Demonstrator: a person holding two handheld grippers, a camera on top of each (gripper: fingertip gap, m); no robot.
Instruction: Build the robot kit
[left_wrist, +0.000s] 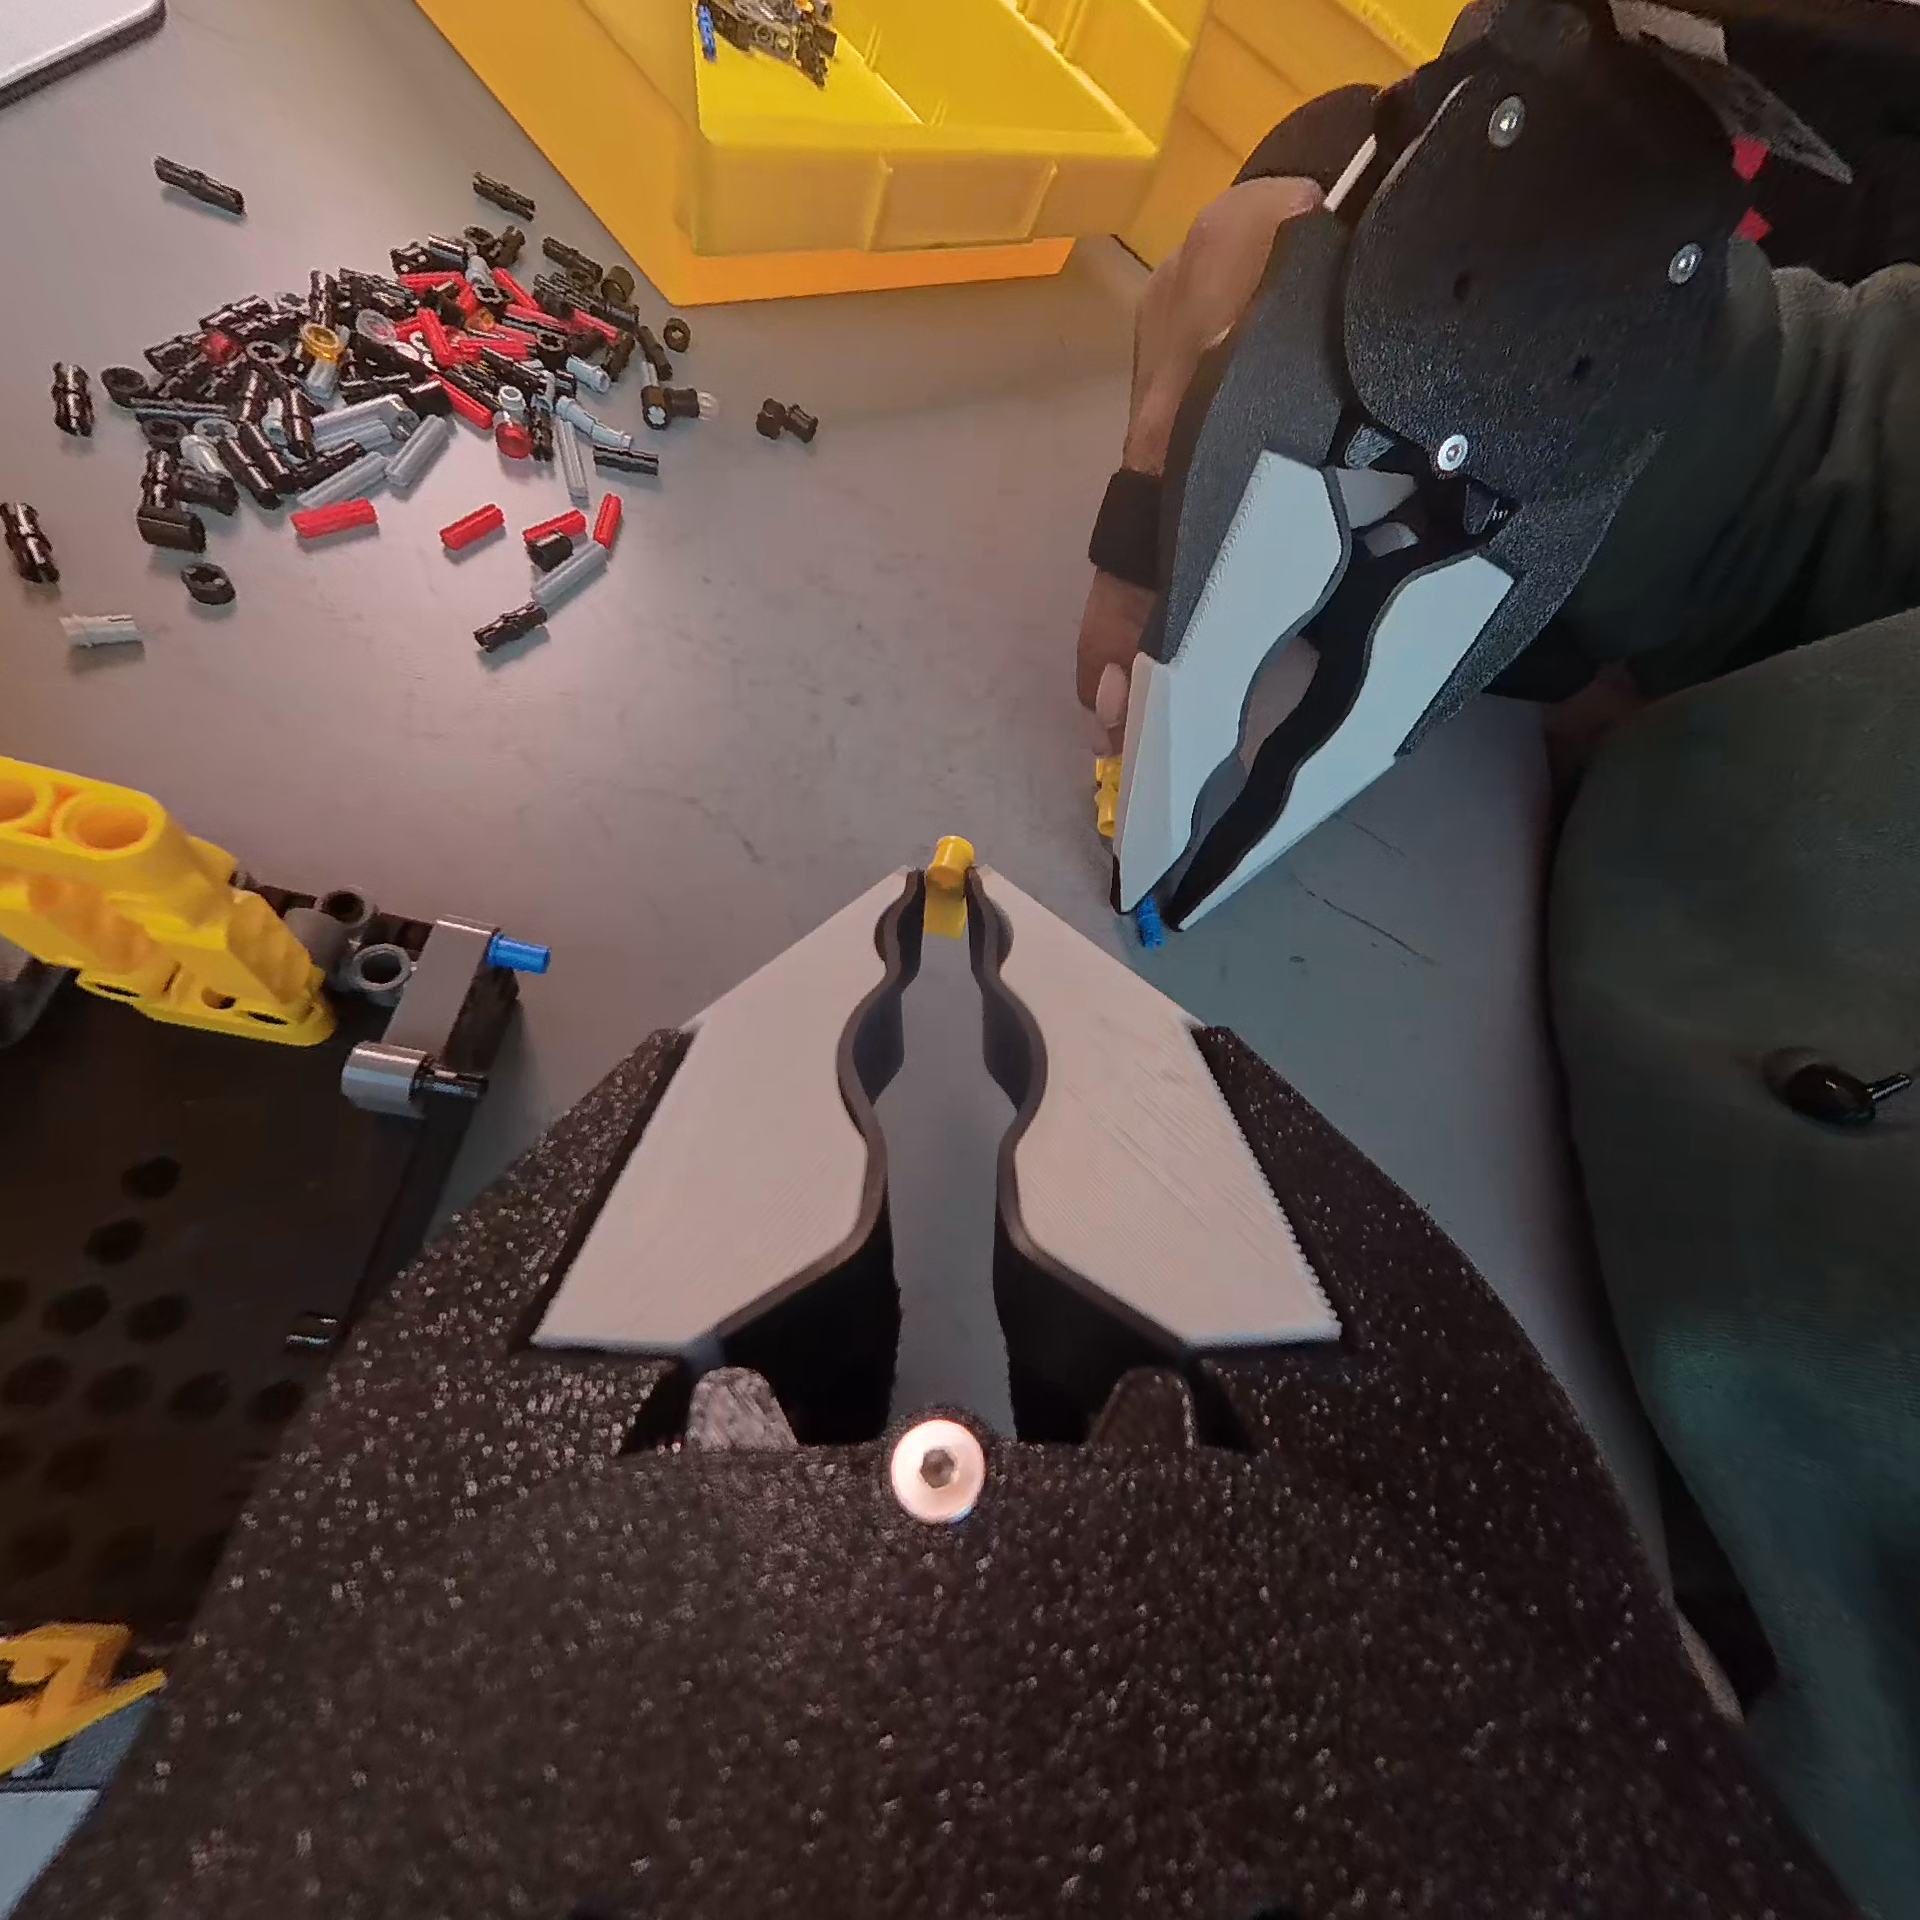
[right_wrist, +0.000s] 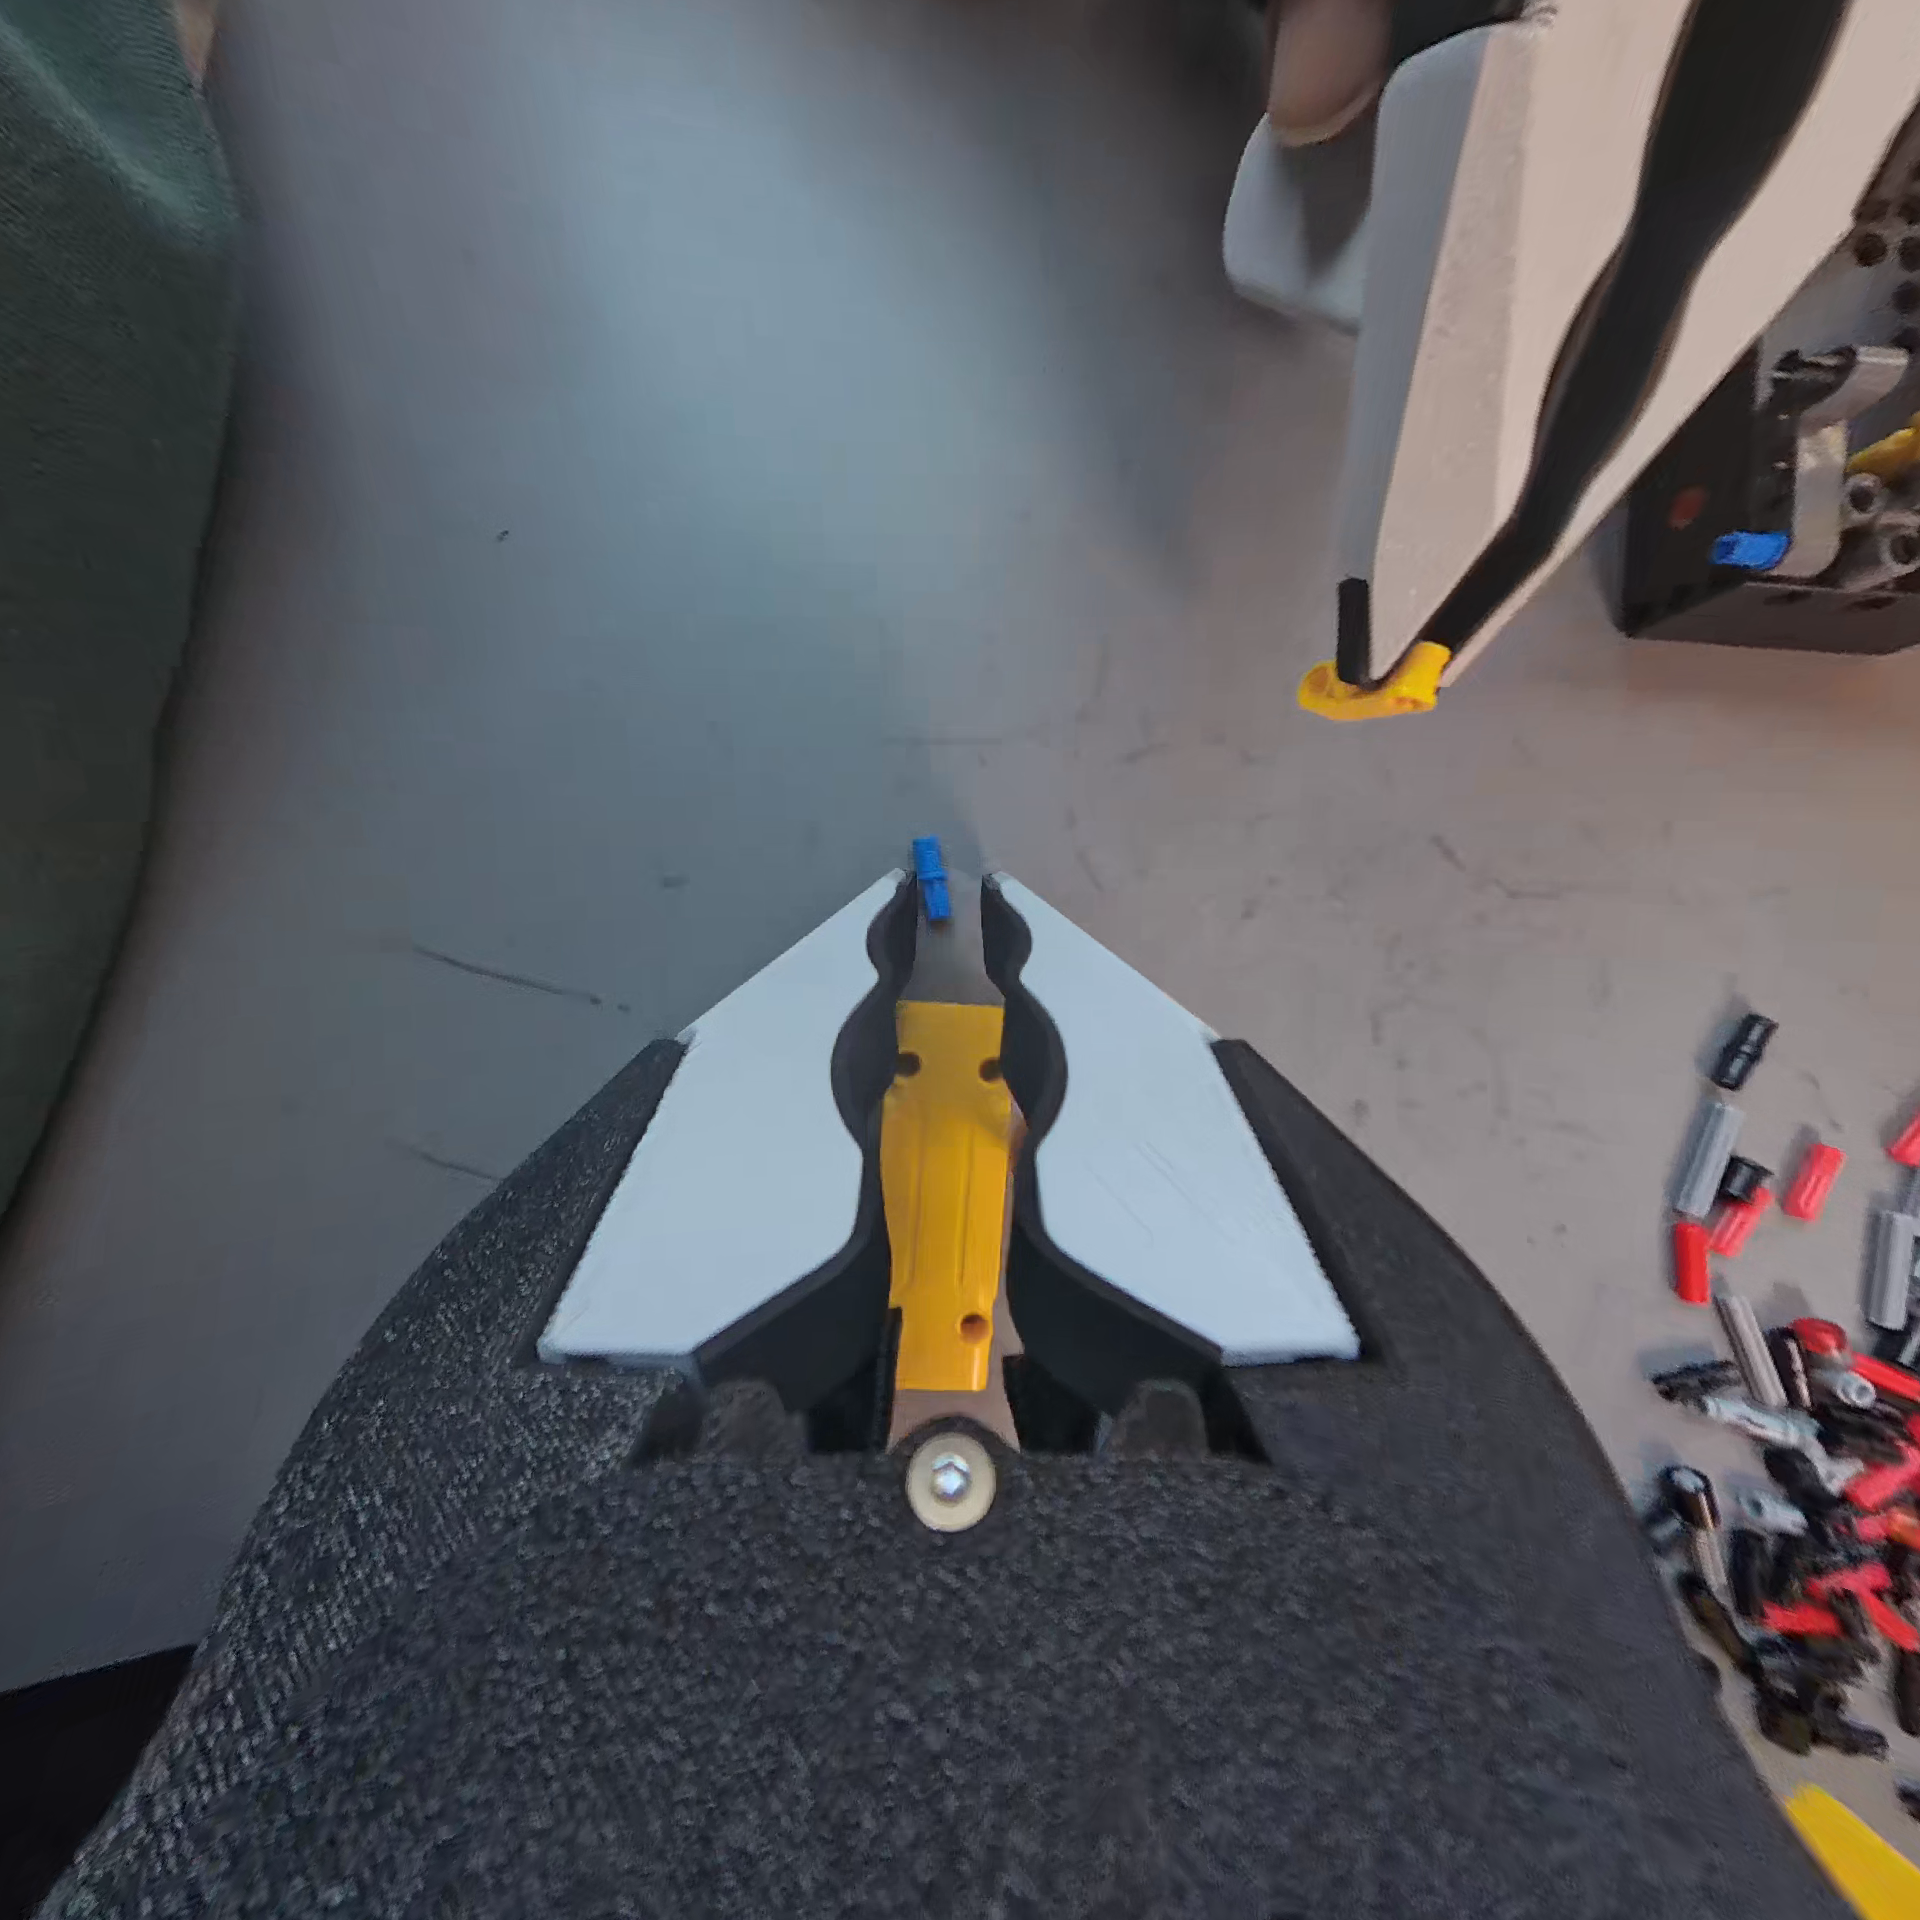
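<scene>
grey table (left_wrist: 727, 727); left gripper (left_wrist: 945, 883) pinches yellow connector (left_wrist: 948, 878); right gripper (right_wrist: 940, 883) pinches blue pin (right_wrist: 930, 878).

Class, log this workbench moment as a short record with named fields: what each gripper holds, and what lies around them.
left gripper: shut on a small yellow connector at its fingertips
right gripper: shut on a small blue pin at its tips; a yellow piece shows between its fingers farther back
surface: grey table
loose parts: pile of black, red and grey pins
containers: yellow bins at the far edge
nearby build: black block model with yellow beam and blue pin, beside the left gripper
</scene>
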